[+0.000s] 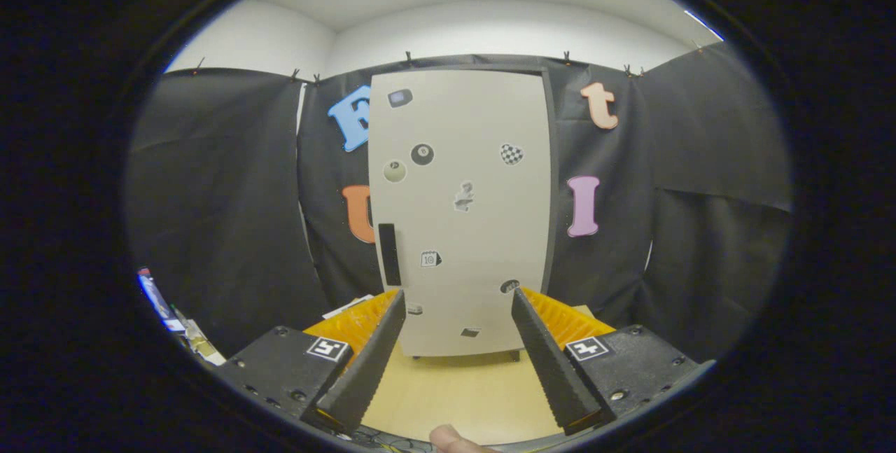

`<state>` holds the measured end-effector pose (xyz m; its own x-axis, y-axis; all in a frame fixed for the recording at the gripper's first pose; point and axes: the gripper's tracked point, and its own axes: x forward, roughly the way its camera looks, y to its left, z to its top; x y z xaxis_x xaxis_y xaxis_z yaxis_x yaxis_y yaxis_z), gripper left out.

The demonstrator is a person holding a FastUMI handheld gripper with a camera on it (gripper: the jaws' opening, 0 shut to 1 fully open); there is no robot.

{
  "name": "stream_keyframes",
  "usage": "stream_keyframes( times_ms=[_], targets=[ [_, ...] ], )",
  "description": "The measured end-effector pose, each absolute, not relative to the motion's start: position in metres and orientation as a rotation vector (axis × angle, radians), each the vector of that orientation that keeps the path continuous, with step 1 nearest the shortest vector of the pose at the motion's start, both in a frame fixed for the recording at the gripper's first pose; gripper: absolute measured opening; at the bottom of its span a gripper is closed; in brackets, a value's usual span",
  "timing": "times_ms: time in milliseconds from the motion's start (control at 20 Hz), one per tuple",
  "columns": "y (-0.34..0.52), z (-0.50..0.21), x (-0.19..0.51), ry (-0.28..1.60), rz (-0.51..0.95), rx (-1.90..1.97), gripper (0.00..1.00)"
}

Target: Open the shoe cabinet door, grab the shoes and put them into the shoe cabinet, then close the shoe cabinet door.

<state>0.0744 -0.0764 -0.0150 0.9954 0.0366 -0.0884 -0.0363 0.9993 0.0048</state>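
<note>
**A:** What's nearest to you right now?

**B:** Your fingertip [451, 437] pokes in at the very bottom, just behind the tool [458, 302]. The tool's two fingers [367, 362] are spread wide apart, with nothing between them but bare surface. You're gripping nothing.

**A:** And under the tool?

**B:** A pale wooden floor [458, 393] runs forward between your fingers up to the foot of the shoe cabinet [462, 222]. I can't tell from here whether it is a floor or a low platform.

**A:** Where's the cabinet in relation to you?

**B:** Straight ahead, beyond the fingertips and apart from them. It stands upright, and you're looking at its light grey door [483, 124], which is closed. A dark vertical handle [389, 254] sits near the door's left edge, a little above your left finger's tip. Several small stickers [422, 155] are scattered over the door, among them a black ball, a pale ball and a checkered heart.

**A:** Anything off to the side?

**B:** Low at the far left, near the cloth, there's some clutter [168, 313] too small and warped to identify. A flat pale sheet [348, 307] lies just beyond your left finger.

**A:** And behind the cabinet?

**B:** Black cloth [224, 201] hangs all around it as the booth's wall, clipped along the top, with a white wall [490, 33] and ceiling above.
</note>
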Motion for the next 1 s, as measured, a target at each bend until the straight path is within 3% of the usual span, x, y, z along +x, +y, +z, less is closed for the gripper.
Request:
stream_keyframes(
  times_ms=[450, 1000],
  targets=[
    [-0.09, 0.039, -0.028, -0.036, 0.058, 0.03, 0.98],
    [-0.067, 0.014, -0.036, 0.004, 0.048, -0.015, 0.99]
  ],
)
